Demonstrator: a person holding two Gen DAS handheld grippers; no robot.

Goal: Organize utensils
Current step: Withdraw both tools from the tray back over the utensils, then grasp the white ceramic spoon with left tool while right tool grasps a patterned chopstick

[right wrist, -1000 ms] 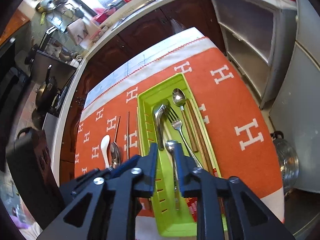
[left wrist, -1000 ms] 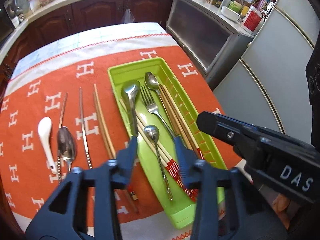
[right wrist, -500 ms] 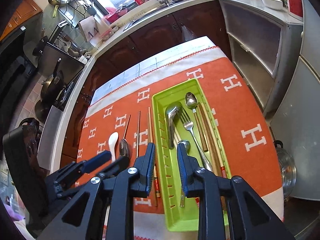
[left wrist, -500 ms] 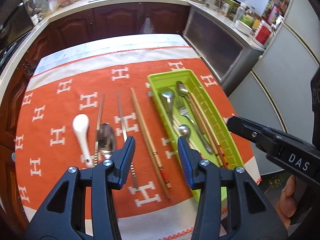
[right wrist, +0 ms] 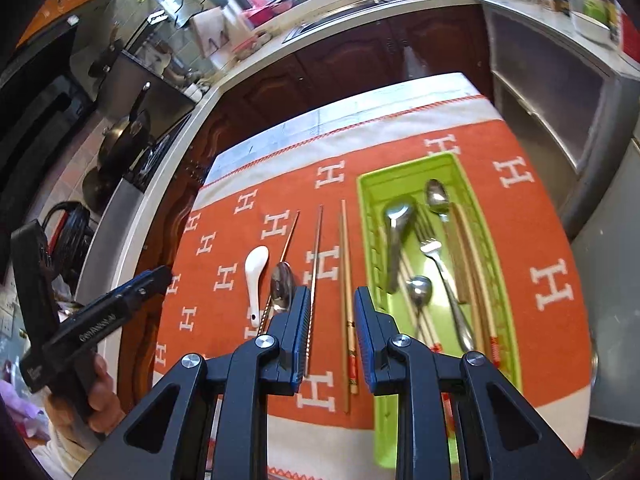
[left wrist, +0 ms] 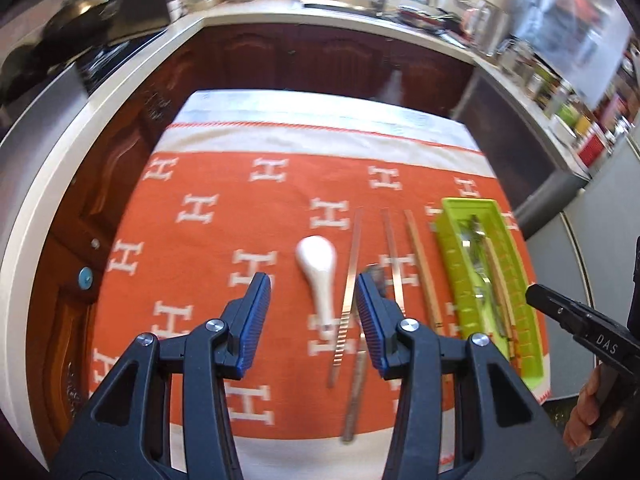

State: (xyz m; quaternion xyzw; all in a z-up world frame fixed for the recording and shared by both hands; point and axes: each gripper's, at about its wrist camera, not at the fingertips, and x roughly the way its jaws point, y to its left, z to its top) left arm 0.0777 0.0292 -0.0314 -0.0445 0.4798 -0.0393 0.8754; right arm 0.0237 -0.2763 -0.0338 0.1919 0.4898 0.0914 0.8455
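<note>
The left gripper [left wrist: 312,316], spread and empty, is now hanging over the white spoon [left wrist: 319,276] (earlier over the tray [left wrist: 452,256]); the right gripper [right wrist: 331,332], half-spread, is pinching nothing beside the tray.

1. Tablecloth [right wrist: 520,216]: orange with white H letters, white border edged in red stitching.
2. Utensil tray [right wrist: 472,176]: lime green.
3. Soup spoon [left wrist: 318,272]: white.
4. Gripper pads [left wrist: 256,316]: blue on black frames.
5. Cabinets [left wrist: 320,60]: dark reddish-brown wood.

A home kitchen: dark wood cabinets [left wrist: 320,60], sink [right wrist: 344,12], pans [right wrist: 124,140].
</note>
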